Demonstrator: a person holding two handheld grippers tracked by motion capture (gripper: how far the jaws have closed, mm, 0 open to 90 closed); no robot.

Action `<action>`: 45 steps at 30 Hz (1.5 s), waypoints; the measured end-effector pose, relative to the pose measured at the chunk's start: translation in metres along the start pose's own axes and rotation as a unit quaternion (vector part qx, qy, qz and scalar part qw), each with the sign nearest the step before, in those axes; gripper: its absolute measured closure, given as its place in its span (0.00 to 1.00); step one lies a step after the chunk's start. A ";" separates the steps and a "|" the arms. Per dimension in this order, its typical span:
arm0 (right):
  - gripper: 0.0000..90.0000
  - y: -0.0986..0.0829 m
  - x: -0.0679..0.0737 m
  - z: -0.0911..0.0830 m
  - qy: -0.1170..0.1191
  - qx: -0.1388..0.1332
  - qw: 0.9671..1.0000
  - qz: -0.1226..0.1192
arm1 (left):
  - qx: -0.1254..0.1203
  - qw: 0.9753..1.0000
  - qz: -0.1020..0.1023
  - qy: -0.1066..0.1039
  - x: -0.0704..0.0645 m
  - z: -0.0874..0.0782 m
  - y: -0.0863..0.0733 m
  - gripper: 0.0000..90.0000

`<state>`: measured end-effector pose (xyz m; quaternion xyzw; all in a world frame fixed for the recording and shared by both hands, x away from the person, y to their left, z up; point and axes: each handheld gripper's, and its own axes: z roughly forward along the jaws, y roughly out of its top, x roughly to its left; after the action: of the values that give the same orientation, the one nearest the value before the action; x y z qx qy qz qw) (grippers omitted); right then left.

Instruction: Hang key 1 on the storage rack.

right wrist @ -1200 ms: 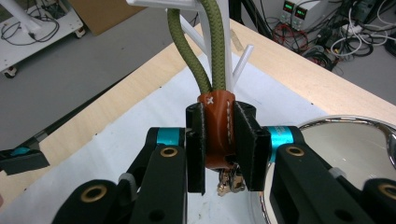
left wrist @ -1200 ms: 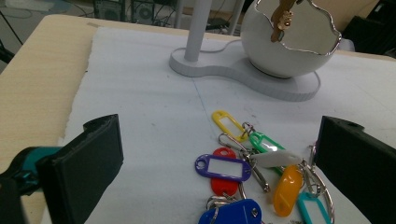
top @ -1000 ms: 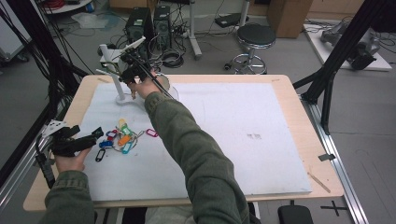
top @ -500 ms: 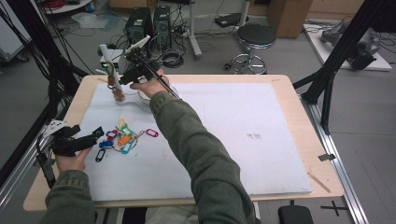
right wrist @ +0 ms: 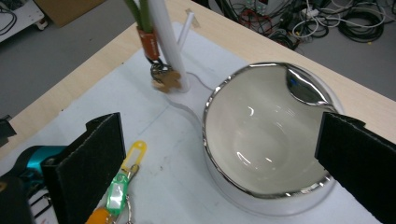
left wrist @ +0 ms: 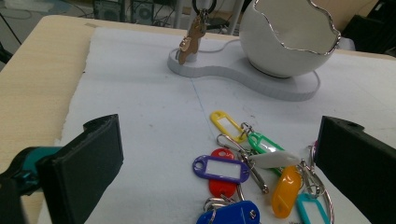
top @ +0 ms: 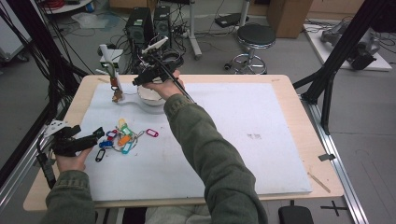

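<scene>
A pile of coloured key tags on rings lies on the white mat at the left. My left gripper rests just left of the pile, and in the left gripper view it is open with the tags between its wide jaws, untouched. My right gripper hovers open over the white egg-shaped bowl; in the right gripper view it frames the empty bowl. A brass key with an orange tag hangs on the stand's white post.
Bowl and post share a flat white base at the mat's back left. The mat covers most of the wooden table. Black frame struts stand at the table's left and right.
My right gripper has drawn back to the right from the post and now sits over the bowl; the orange-tagged key stays hanging on the post. The left gripper has not moved.
</scene>
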<state>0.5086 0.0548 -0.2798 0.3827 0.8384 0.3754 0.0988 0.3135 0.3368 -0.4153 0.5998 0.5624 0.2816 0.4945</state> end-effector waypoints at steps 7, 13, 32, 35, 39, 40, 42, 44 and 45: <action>0.01 -0.011 -0.007 -0.007 -0.008 0.009 1.000 -0.003 | -0.001 1.000 -0.003 -0.001 0.000 0.000 0.000 0.02; 0.01 -0.022 -0.014 -0.017 -0.011 0.008 1.000 -0.007 | -0.002 1.000 -0.003 0.000 0.000 0.000 0.000 0.02; 0.01 -0.058 -0.040 -0.040 -0.024 0.004 1.000 0.001 | -0.003 1.000 -0.009 -0.001 0.001 0.002 0.000 0.02; 0.01 -0.064 -0.043 -0.044 -0.025 0.005 1.000 0.004 | -0.004 1.000 -0.010 -0.002 0.001 0.002 0.000 0.02; 0.01 -0.069 -0.046 -0.051 -0.028 0.006 1.000 0.001 | -0.004 1.000 -0.011 -0.002 0.001 0.003 0.000 0.02; 0.01 -0.071 -0.047 -0.053 -0.028 0.003 1.000 -0.001 | -0.004 1.000 -0.011 -0.002 0.001 0.003 0.000 0.02; 0.01 -0.074 -0.048 -0.056 -0.028 0.001 1.000 0.002 | -0.004 1.000 -0.011 -0.003 0.001 0.003 0.000 0.02; 0.01 -0.079 -0.049 -0.058 -0.026 0.001 1.000 0.002 | -0.004 1.000 -0.012 -0.002 0.001 0.003 0.000 0.02; 0.01 -0.081 -0.050 -0.058 -0.025 0.003 1.000 0.005 | -0.004 1.000 -0.012 -0.003 0.000 0.003 0.000 0.02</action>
<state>0.4706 -0.0477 -0.3026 0.3965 0.8348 0.3639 0.1163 0.3164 0.3364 -0.4161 0.5917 0.5668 0.2764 0.5022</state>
